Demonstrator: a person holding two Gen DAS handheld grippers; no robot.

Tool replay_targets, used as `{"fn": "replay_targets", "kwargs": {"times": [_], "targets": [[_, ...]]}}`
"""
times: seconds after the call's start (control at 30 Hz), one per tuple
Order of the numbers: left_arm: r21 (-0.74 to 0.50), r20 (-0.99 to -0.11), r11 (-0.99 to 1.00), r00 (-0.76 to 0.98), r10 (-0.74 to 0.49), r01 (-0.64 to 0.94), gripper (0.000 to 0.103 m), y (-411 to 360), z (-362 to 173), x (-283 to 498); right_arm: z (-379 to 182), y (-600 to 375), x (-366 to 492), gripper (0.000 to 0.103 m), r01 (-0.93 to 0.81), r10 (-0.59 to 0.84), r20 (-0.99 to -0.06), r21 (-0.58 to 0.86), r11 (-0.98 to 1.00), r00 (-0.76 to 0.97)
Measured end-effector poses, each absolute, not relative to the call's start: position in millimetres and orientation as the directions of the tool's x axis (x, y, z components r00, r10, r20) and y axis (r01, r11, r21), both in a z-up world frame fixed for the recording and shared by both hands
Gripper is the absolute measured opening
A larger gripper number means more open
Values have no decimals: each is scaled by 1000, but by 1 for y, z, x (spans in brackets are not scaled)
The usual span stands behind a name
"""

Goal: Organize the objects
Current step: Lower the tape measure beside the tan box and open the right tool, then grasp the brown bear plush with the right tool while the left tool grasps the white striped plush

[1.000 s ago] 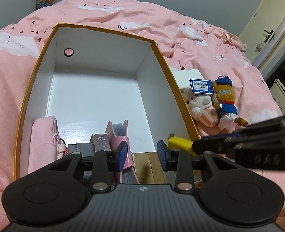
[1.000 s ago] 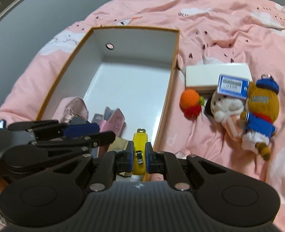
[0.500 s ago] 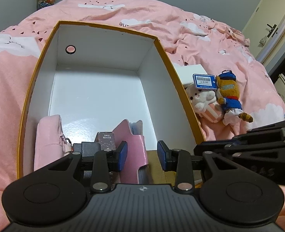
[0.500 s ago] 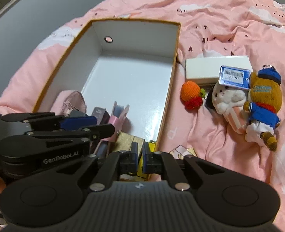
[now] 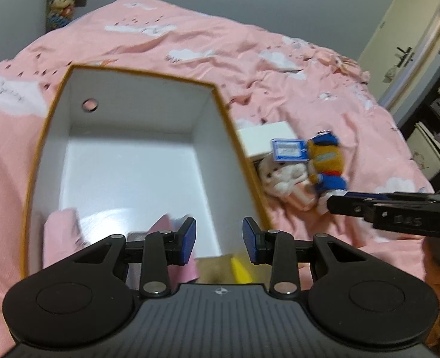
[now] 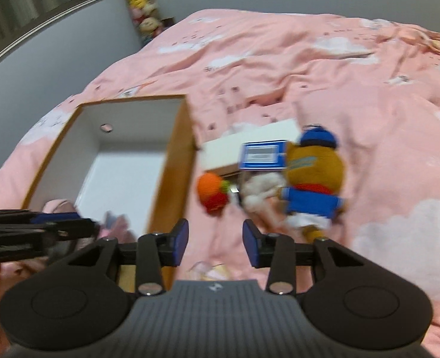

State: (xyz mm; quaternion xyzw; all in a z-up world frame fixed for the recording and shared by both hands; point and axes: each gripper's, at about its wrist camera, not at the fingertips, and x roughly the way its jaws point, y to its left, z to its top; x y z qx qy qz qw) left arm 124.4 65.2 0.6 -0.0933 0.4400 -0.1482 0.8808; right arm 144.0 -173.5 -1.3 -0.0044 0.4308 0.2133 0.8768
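While opening empty, right tongs (image 6: pixel 215 243) hover near orange plush (image 6: pixel 212 192).

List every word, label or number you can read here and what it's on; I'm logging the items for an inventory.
"D&S", roughly, in raised letters on the right gripper: blurred, uncertain.
Blue card with a white barcode label: print too blurred to read.
Brown plush: light blue chest lettering, unreadable.
Pink bedspread: small dark print near a cloud, unreadable.
Orange box: no text visible.
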Motion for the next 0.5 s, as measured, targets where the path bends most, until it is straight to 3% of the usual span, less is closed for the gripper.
{"fn": "replay_targets", "kwargs": {"times": [0.2,0.27,0.5], "targets": [[-249,-754,930,548,-361,271,40,23,11,139,-15,-205,156,45,-300,296,-740,133,944,604],[-244,-755,922,538,-374,299,40,9,12,144,-19,-213,161,52,-278,263,-727,103,955,634],[-267,-773,914,498,-393,306,40,-31,6,167,-33,-211,176,51,-304,233,-708,27,952,667]]}}
